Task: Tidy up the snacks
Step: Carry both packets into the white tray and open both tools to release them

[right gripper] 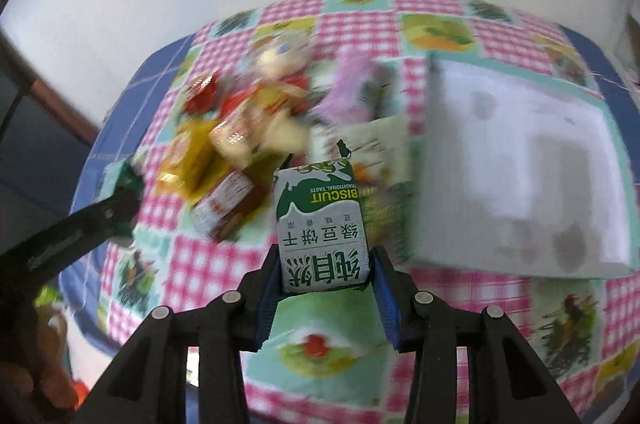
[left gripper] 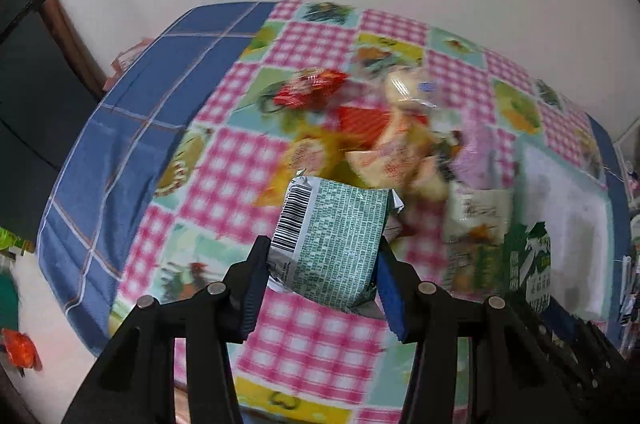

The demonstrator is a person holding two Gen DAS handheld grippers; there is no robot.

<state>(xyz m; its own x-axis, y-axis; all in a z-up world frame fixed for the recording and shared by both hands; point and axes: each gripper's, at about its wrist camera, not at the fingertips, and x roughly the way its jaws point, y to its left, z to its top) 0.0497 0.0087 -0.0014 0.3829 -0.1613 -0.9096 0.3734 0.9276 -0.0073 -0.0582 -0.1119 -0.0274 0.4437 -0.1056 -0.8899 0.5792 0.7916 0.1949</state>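
left gripper (left gripper: 322, 256) clenched on teal foil snack packet (left gripper: 332, 244) | right gripper (right gripper: 325, 268) grasping green-white biscuit packet (right gripper: 322, 220) | blurred snack pile (right gripper: 240, 136) mid-table | white foam tray (right gripper: 520, 168) at checked tablecloth's (right gripper: 208, 276) right edge

Left jaws: the gap is filled by a green-printed foil snack packet (left gripper: 332, 244), no passage there. Directly beyond the jaws lies a blurred heap of red, yellow and orange wrapped snacks (left gripper: 360, 128), blocking the middle of the checked pink and green tablecloth (left gripper: 224, 160). To the right of the jaws a white shallow tray (left gripper: 560, 192) occupies the cloth. Left of the jaws the cloth is bare out to its blue border (left gripper: 132, 112).

Right jaws: the gap is filled by a green and white biscuit packet (right gripper: 320, 224). The white tray stands just right of it; the heap lies beyond-left. Below the jaws the cloth is bare.
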